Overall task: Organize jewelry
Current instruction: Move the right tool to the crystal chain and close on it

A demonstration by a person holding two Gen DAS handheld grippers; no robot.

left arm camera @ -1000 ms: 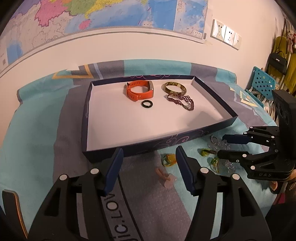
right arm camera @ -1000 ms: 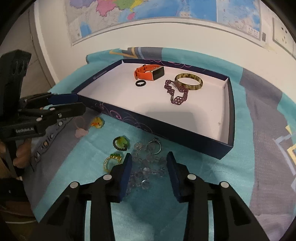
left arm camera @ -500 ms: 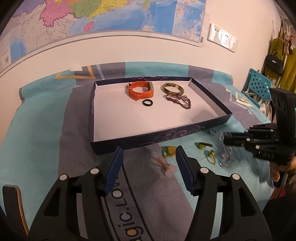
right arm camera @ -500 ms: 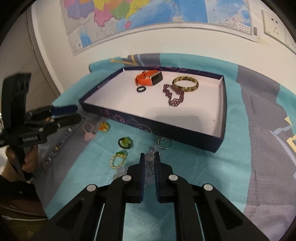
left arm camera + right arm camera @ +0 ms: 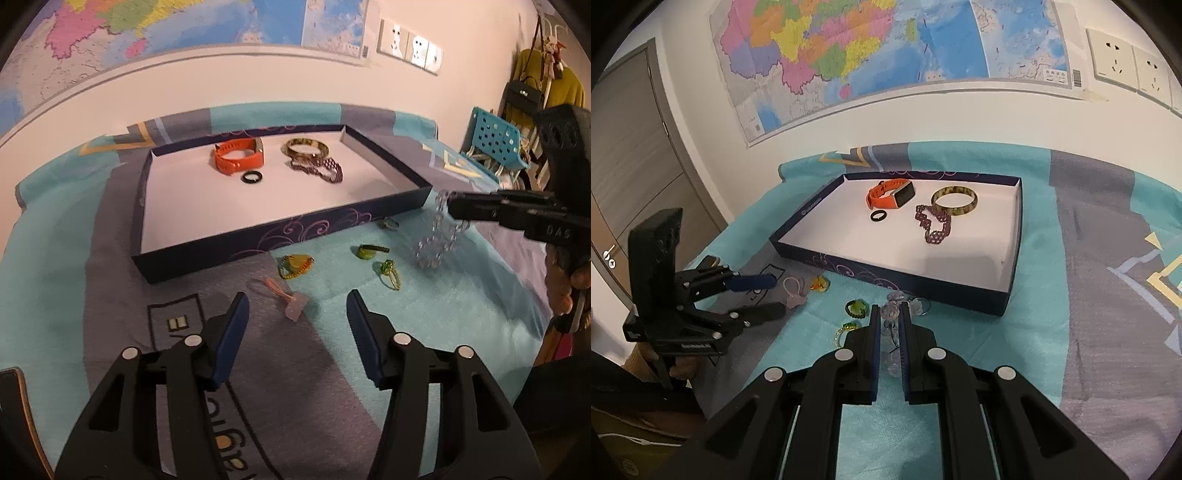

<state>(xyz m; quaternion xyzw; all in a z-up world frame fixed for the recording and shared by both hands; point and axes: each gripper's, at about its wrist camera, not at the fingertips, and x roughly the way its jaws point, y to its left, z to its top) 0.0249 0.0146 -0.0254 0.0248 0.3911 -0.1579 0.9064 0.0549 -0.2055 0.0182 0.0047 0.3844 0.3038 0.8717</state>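
Note:
My right gripper (image 5: 887, 314) is shut on a clear bead bracelet (image 5: 889, 312) and holds it in the air in front of the tray's near right corner; from the left wrist view the bracelet (image 5: 437, 236) hangs from that gripper (image 5: 448, 206). The dark blue tray (image 5: 258, 236) holds an orange watch (image 5: 238, 157), a black ring (image 5: 252, 177), a brown bangle (image 5: 306, 147) and a purple chain (image 5: 325, 170). My left gripper (image 5: 295, 314) is open and empty above a pink hair tie (image 5: 291, 301).
On the teal and grey cloth in front of the tray lie a yellow-green ring (image 5: 295, 265), a green ring (image 5: 367, 252), a gold-green ring (image 5: 389, 272) and a silver ring (image 5: 388, 223). A wall with a map stands behind the tray.
My right gripper closed on the clear bead bracelet and lifted it off the cloth. My left gripper stayed open and drew back a little.

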